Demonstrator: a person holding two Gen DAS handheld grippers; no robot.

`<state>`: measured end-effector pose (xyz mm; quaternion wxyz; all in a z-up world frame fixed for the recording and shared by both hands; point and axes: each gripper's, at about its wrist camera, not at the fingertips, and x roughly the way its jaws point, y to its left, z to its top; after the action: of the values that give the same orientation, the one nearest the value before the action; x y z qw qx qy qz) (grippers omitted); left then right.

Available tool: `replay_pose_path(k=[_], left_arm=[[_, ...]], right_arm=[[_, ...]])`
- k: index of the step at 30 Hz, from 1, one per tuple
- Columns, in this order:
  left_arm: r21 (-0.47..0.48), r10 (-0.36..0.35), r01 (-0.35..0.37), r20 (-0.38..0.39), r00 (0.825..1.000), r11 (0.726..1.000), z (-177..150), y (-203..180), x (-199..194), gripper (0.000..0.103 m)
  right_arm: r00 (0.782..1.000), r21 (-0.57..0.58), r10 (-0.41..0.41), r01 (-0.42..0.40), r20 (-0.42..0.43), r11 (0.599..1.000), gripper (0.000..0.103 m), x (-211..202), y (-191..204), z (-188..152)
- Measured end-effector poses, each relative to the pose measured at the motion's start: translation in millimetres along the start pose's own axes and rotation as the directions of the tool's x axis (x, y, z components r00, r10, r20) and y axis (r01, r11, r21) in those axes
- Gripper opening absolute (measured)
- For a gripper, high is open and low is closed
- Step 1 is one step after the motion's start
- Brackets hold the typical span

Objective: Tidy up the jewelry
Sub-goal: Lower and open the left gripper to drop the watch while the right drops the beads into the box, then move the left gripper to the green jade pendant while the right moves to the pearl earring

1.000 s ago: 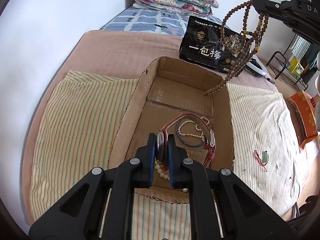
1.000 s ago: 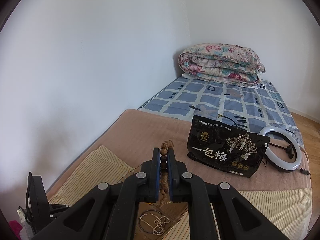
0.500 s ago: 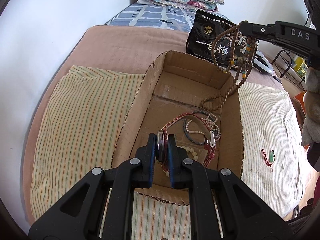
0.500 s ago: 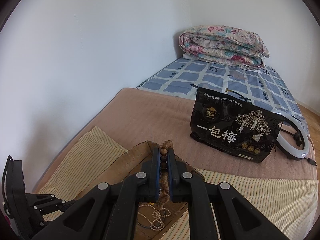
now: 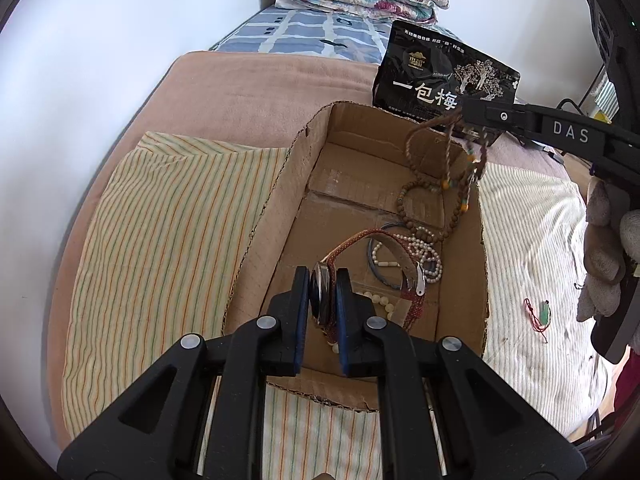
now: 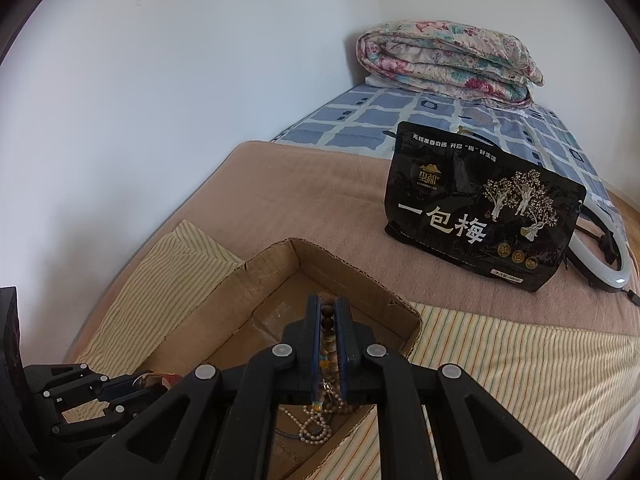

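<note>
Striped cloth [image 5: 168, 240] at left, spread over a tan blanket [image 5: 248, 88] on the bed. Cardboard box [image 5: 280, 200] sits open-topped on it, long axis running away from the left wrist camera.

Left gripper [image 5: 323, 300] clenched on a watch [image 5: 320, 292], held edge-on at the near end of the box; its woven red strap [image 5: 376, 240] loops down onto the box floor. Beside the strap on the floor: a pearl strand [image 5: 424, 256], a thin blue bangle [image 5: 380, 270], pale beads [image 5: 380, 300].

Right gripper [image 6: 328, 332] clenched on a long wooden bead necklace [image 5: 424, 200], above the far right part of the box. The necklace hangs straight down from the jaws; its lower loops already lie on the box floor, just beyond the pearl strand.

Judgement: the necklace is over the box, so letting go should drop it inside, close to the right wall. The watch looks next.

Right of the box, on the white cloth [image 5: 532, 248]: a small red cord with green charm [image 5: 538, 314], not yet boxed; right hand nearer.
</note>
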<state>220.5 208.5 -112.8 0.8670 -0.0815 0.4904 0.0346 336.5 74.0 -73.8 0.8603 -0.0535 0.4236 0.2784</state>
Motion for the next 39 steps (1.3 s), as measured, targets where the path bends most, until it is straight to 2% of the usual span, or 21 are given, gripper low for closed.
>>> replay_pose_path(k=[2,3,5,6,7,8,11,16,20,24,27,30,33,39], left_arm=[[0.000,0.001,-0.001,-0.001,1.000,1.000,0,-1,0,0.010],[0.001,0.003,-0.003,0.000,1.000,1.000,0,-2,0,0.011],[0.002,0.004,-0.004,0.011,1.000,1.000,1,-2,-2,0.019],[0.002,0.003,-0.003,0.016,1.000,1.000,1,-3,-4,0.026],[0.002,0.003,-0.003,0.022,1.000,1.000,1,-3,-5,0.032],[0.001,0.004,-0.004,0.026,1.000,1.000,1,-3,-6,0.034],[0.001,-0.001,0.001,0.029,1.000,1.000,1,-5,-8,0.034],[0.015,0.001,-0.002,0.042,0.999,1.000,1,-12,-13,0.034],[0.017,-0.005,0.005,0.057,0.998,1.000,0,-19,-18,0.034],[0.021,-0.016,0.015,0.079,0.997,1.000,0,-29,-23,0.034],[0.047,-0.026,0.022,0.089,0.996,0.999,-1,-40,-26,0.042],[0.073,-0.048,0.042,0.094,0.994,0.996,-2,-53,-29,0.043],[0.093,-0.068,0.059,0.096,0.993,0.994,-3,-67,-31,0.049],[0.140,-0.111,0.097,0.092,0.990,0.985,-4,-98,-32,0.050]], right_arm=[[1.000,-0.011,-0.001,0.001,-0.002,1.000,0.021,-1,3,-1],[1.000,-0.020,-0.007,0.007,0.000,1.000,0.024,-2,4,-1],[1.000,-0.028,-0.015,0.015,0.002,0.999,0.028,-4,6,-2],[1.000,-0.028,-0.016,0.016,0.004,0.999,0.030,-5,7,-2],[1.000,-0.025,-0.020,0.020,0.005,0.999,0.037,-6,7,-2],[1.000,-0.022,-0.024,0.024,0.007,0.999,0.048,-8,6,-2],[0.999,-0.019,-0.042,0.042,0.025,0.999,0.068,-15,6,-3],[0.997,-0.021,-0.066,0.067,0.051,0.998,0.085,-31,6,-4],[0.994,-0.013,-0.079,0.080,0.071,0.997,0.091,-47,3,-6],[0.990,0.016,-0.097,0.096,0.101,0.995,0.092,-66,-6,-12],[0.987,0.032,-0.113,0.110,0.110,0.993,0.093,-81,-15,-20],[0.982,0.066,-0.138,0.130,0.131,0.989,0.103,-97,-29,-29],[0.976,0.117,-0.155,0.138,0.155,0.984,0.103,-117,-47,-40],[0.967,0.208,-0.196,0.160,0.165,0.965,0.103,-156,-86,-66]])
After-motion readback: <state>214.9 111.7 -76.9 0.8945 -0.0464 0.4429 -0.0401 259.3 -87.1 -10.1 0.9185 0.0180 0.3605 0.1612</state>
